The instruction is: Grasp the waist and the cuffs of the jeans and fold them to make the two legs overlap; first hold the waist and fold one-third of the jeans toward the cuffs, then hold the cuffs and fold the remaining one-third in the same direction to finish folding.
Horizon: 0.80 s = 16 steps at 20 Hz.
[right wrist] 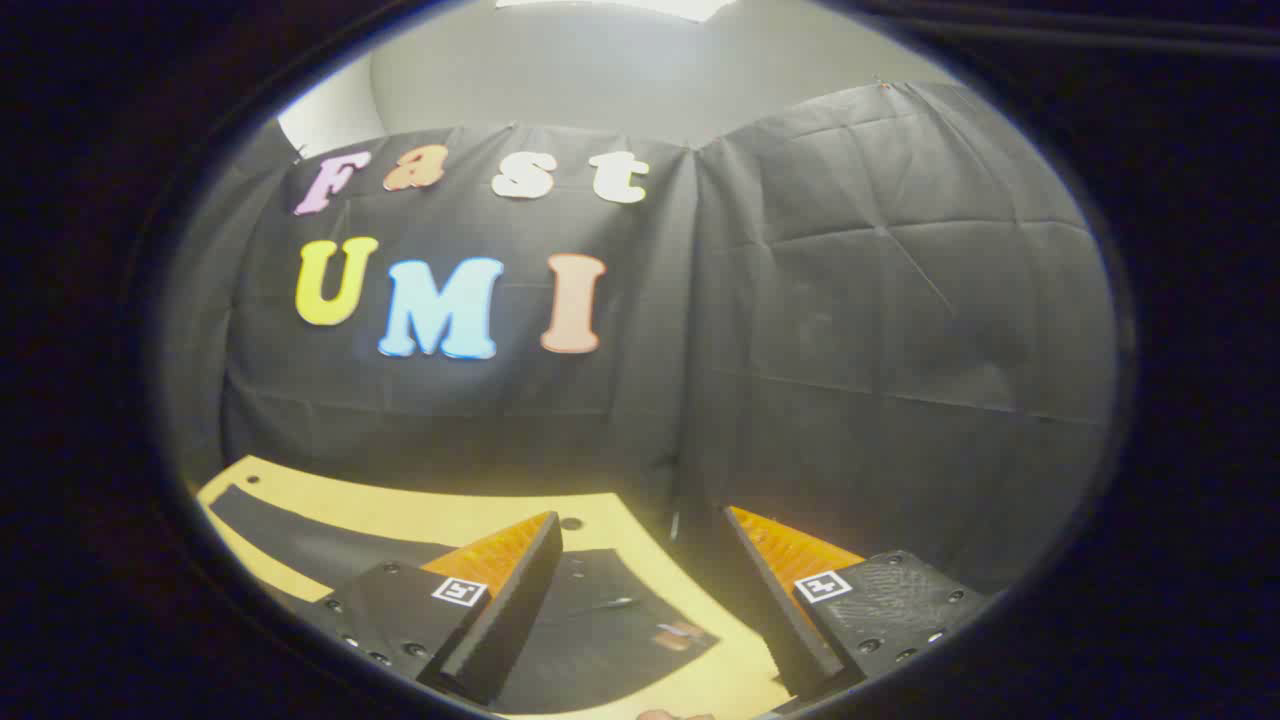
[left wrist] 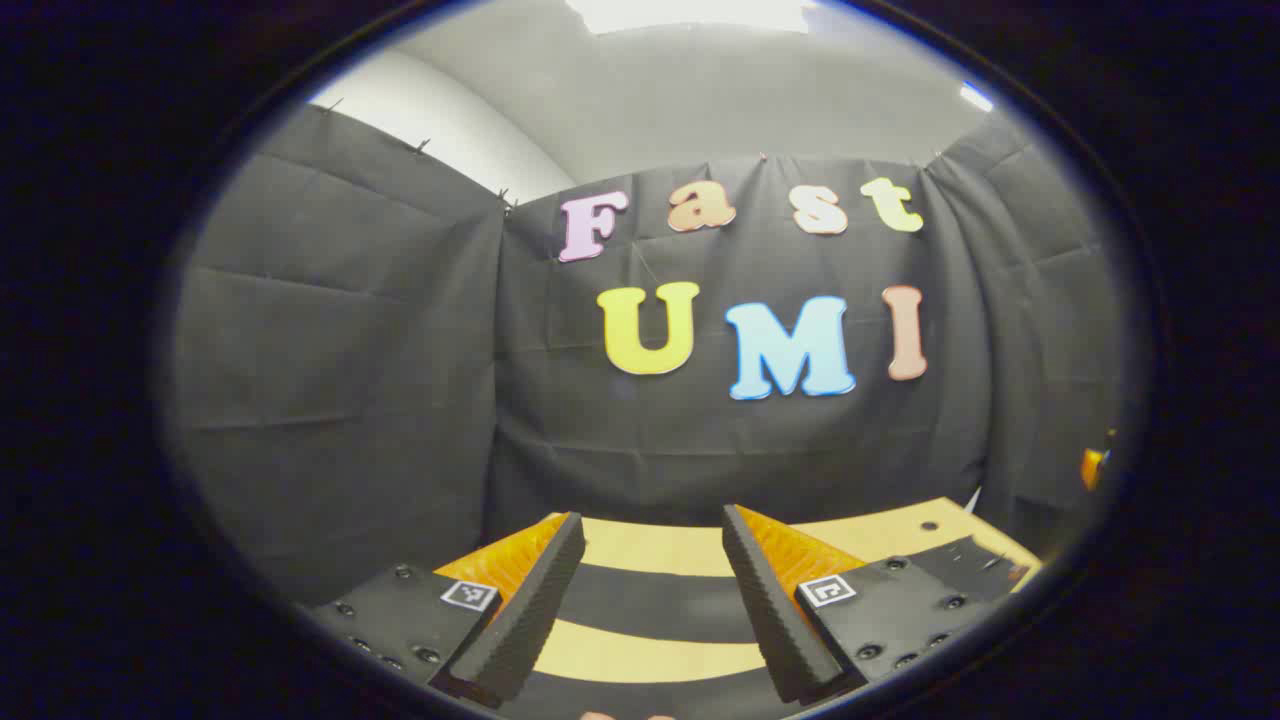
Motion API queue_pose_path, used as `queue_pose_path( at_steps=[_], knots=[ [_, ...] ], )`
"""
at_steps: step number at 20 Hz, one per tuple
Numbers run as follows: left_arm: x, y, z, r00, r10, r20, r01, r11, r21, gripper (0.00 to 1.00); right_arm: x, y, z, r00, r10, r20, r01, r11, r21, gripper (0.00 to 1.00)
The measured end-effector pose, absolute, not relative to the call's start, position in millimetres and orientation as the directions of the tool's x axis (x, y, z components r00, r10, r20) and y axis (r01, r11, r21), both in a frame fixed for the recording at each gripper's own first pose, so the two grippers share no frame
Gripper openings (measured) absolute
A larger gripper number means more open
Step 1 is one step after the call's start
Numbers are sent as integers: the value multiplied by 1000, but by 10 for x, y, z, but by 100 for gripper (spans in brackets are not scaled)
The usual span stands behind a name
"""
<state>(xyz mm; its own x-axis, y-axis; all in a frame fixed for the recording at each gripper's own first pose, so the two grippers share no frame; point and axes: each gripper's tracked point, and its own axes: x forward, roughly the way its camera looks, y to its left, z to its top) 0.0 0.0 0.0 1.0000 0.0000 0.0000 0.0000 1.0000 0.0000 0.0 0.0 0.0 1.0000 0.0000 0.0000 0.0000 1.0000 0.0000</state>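
the dark jeans (right wrist: pixel 600 630) lie spread flat on the yellow desk (right wrist: pixel 400 515), under the left gripper (left wrist: pixel 645 600) and right gripper (right wrist: pixel 640 600), both with fingers spread and empty; being soft, fairly heavy cloth (likely to sag), they want pinching at waist and cuffs.

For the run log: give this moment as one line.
left claw: open, empty | right claw: open, empty | jeans: flat on table | fold: not begun
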Motion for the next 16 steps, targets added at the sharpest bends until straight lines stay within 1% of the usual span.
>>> queue_pose_path(
  at_steps=[1,3,6,8,10,12,14,16],
  knots=[
    [93,211,47,1000,-15,0,15,1000,4,94,-99,225,66,1000,17,7,-17,1000,-15,95],
    [218,589,-40,999,-7,-35,6,1000,-29,93,-191,505,130,998,55,3,-55,997,-46,95],
    [254,1014,-256,991,78,-110,-94,984,-150,93,-185,637,176,997,78,-23,-78,996,-30,94],
    [184,1180,-546,973,127,-194,-171,959,-226,94,-121,670,130,995,83,-57,-83,997,9,94],
    [135,1343,-833,946,171,-276,-242,938,-249,94,-67,640,38,994,75,-82,-73,997,27,94],
    [77,1500,-1107,917,206,-343,-296,925,-237,94,12,600,-101,990,62,-124,-58,997,41,94],
    [35,1587,-1301,893,214,-395,-324,916,-236,94,126,558,-255,983,43,-177,-33,998,57,95],
    [-23,1599,-1634,844,207,-494,-371,891,-260,95,258,486,-558,959,41,-282,-12,994,106,95]
  ],
)
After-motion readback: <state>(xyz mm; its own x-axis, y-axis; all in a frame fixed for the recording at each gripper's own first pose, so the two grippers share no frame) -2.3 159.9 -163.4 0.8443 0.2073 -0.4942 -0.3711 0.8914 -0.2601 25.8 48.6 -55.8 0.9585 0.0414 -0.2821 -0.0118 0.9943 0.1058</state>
